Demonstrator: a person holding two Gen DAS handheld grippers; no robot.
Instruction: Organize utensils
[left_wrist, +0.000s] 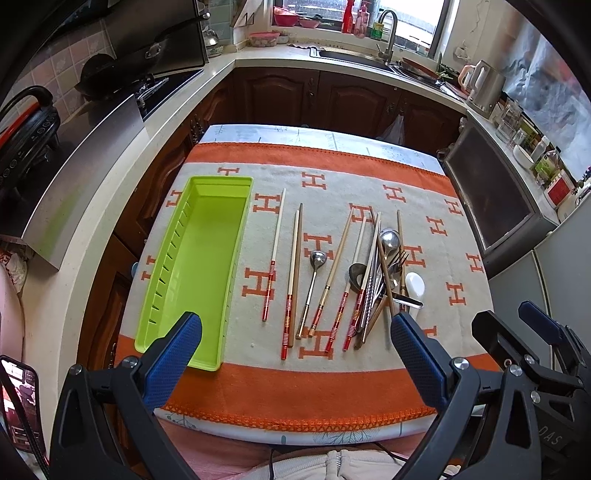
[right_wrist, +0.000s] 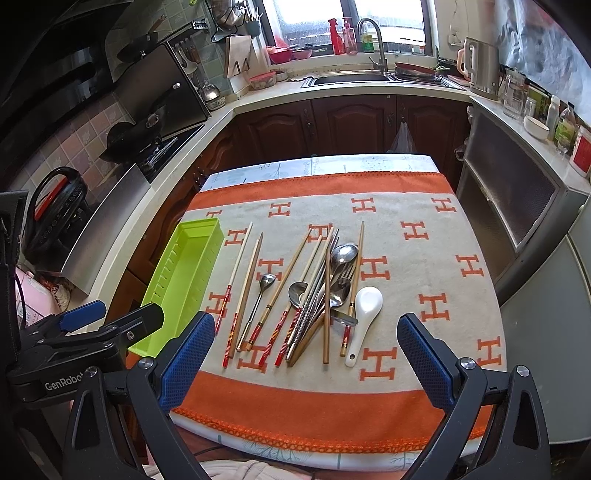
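Tools hang spread wide and empty over the near edge of the surface (right_wrist: 424, 221) — the left tool (left_wrist: 295, 339) before the green tray (left_wrist: 207, 258), the right tool (right_wrist: 306, 339) before the piled utensils (right_wrist: 325, 291). Chopsticks (left_wrist: 291, 280) lie just beyond the pads, long axes running near to far, red-banded ends nearest. The white spoon (right_wrist: 364, 310) lies handle-near beside the pile — forks under crossing chopsticks are hard to separate. The tray runs lengthwise on the left.
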